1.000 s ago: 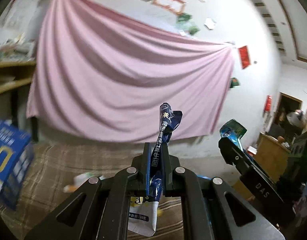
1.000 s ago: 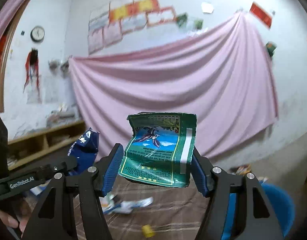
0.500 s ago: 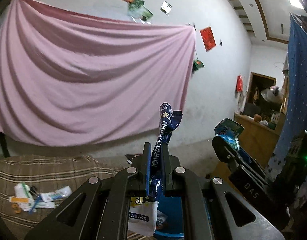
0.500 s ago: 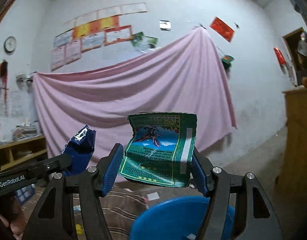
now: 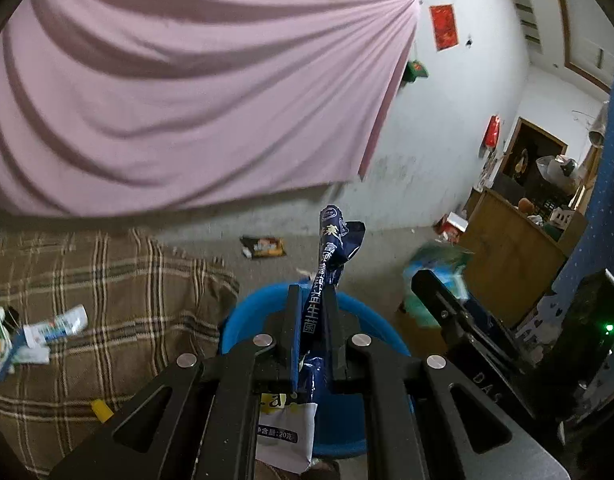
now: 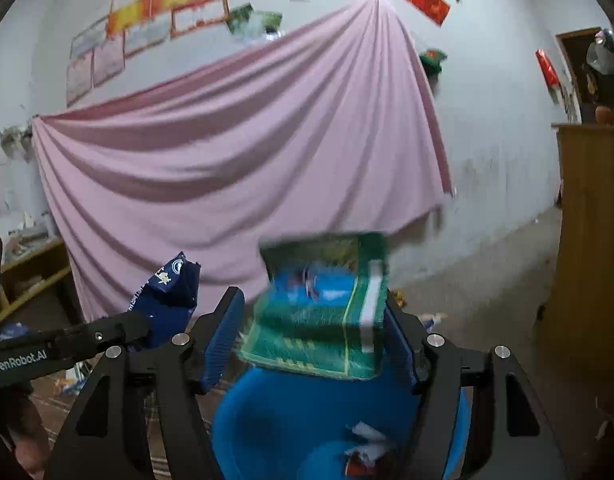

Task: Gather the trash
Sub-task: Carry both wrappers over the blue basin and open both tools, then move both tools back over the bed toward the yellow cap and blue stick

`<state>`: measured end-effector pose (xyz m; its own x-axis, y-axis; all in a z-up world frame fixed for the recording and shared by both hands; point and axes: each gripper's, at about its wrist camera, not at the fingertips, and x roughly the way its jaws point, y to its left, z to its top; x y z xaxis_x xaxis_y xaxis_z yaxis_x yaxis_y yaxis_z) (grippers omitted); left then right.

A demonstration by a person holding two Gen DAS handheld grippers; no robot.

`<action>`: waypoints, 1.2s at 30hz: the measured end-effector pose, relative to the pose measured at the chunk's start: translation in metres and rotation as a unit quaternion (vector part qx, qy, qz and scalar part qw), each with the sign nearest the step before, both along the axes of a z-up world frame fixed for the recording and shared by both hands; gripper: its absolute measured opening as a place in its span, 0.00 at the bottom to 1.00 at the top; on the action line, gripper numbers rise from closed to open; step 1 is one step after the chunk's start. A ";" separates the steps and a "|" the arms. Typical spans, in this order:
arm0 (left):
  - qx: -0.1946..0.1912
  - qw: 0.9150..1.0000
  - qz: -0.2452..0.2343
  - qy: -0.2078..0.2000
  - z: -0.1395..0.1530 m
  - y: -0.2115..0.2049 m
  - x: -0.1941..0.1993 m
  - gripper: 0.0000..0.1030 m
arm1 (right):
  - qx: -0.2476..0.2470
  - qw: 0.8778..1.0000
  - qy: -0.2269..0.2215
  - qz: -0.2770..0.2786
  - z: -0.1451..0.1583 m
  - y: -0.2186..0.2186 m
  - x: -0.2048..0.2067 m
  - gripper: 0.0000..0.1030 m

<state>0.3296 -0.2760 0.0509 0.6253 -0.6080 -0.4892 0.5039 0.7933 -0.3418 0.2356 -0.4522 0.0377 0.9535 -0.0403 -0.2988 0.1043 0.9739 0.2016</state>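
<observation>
1. My L claw (image 5: 311, 320) is clamped narrow on the blue wrapper (image 5: 334, 256), long axis upright; blue bin (image 5: 381, 332) right below it.
2. R claw (image 6: 313, 332): jaws just been opening, wide; green packet (image 6: 319, 320) blurred between them, seems loose, directly over bin (image 6: 275, 412).
3. R is nearer the drop; L goes next.

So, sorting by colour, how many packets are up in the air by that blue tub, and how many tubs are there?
dark blue packet: 1
green packet: 1
blue tub: 1
Total: 3
</observation>
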 end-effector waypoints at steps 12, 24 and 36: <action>-0.015 0.998 0.033 0.042 -0.006 0.030 -0.003 0.31 | 0.017 0.999 0.031 0.008 -0.010 0.002 0.005 0.81; -0.040 0.985 0.142 -0.092 0.033 0.113 -0.056 0.86 | -0.004 0.997 -0.058 0.043 0.030 0.044 -0.022 1.00; 0.002 0.944 0.250 -0.216 0.054 0.216 -0.124 0.97 | -0.035 0.984 -0.148 0.097 0.074 0.130 -0.046 1.00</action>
